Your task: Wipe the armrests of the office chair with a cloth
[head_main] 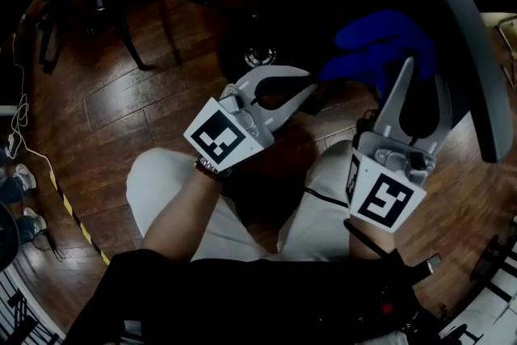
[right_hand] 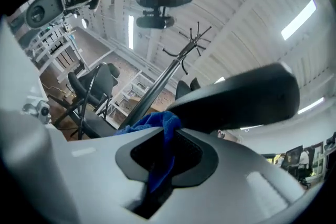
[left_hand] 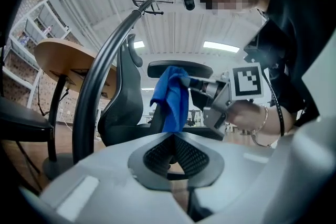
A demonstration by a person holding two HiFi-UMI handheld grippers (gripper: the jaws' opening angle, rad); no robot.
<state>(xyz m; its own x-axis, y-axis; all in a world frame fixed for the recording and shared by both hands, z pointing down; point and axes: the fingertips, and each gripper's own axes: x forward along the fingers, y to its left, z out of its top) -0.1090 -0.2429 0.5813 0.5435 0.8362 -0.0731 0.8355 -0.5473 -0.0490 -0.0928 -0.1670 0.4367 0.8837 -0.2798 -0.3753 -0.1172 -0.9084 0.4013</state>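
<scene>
I see my right gripper [head_main: 424,75] clamped on the blue cloth [head_main: 376,44], which bunches up against the edge of the chair's dark armrest [head_main: 464,36], while my left gripper [head_main: 311,86] hangs beside it, jaws together, empty.

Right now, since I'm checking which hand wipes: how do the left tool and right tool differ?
The right tool is shut on the blue cloth; the left tool is shut on nothing. The right tool sits just under the armrest; the left tool hangs apart from it. Both carry marker cubes.
</scene>
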